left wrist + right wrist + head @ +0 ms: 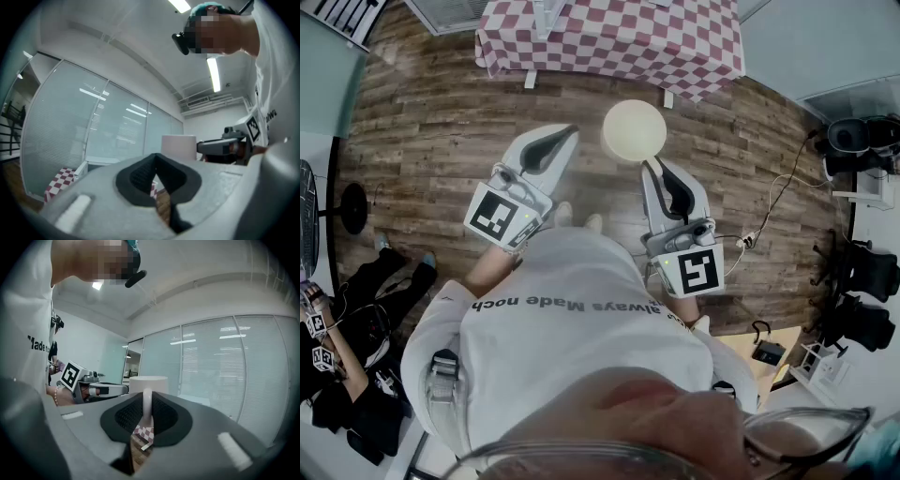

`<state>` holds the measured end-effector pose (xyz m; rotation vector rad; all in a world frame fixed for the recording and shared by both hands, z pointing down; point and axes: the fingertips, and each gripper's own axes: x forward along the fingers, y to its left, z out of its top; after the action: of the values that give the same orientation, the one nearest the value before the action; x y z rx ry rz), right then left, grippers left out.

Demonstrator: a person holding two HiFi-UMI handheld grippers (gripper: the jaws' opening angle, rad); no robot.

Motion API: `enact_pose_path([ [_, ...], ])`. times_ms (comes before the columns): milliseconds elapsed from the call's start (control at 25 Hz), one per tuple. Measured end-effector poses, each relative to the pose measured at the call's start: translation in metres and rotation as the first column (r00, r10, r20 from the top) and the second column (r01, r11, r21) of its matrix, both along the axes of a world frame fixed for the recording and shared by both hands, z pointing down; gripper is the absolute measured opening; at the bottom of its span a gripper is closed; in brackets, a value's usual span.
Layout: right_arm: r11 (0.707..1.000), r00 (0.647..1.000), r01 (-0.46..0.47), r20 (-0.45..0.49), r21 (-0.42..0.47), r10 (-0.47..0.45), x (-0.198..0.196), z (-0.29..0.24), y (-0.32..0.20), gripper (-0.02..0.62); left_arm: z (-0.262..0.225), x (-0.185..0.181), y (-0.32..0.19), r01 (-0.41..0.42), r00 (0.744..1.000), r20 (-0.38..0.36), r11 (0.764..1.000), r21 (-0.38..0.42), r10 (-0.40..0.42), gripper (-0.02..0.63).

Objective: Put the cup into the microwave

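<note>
A white cup, seen from above as a pale round disc, hangs over the wooden floor. My right gripper is shut on its handle. In the right gripper view that thin white handle stands upright between the black pads, with the cup body just beyond my right gripper. My left gripper is to the left of the cup, shut and holding nothing. From the left gripper view, the cup shows past my left gripper, with the right gripper beside it. No microwave is in view.
A table with a red-and-white checked cloth stands ahead. A person sits on the floor at the left near a round stand base. Black chairs and a trailing cable are at the right. Glass partitions lie beyond.
</note>
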<state>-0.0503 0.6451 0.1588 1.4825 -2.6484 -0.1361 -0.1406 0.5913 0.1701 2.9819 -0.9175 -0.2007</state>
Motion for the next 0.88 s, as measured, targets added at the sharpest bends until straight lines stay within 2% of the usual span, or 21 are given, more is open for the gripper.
enact_pose_path([
  [600,1.0,0.999,-0.018,0.031,-0.005,0.018,-0.043,0.001,-0.026,0.041,0.0,-0.037,-0.025,-0.024,1.0,-0.011,1.0,0.007,0.024,0.005],
  [880,0.999,0.998,-0.036,0.047,-0.02,0.037,-0.056,0.004,-0.039,0.041,0.008,-0.053,-0.039,-0.037,0.999,-0.003,0.999,-0.021,0.037,0.005],
])
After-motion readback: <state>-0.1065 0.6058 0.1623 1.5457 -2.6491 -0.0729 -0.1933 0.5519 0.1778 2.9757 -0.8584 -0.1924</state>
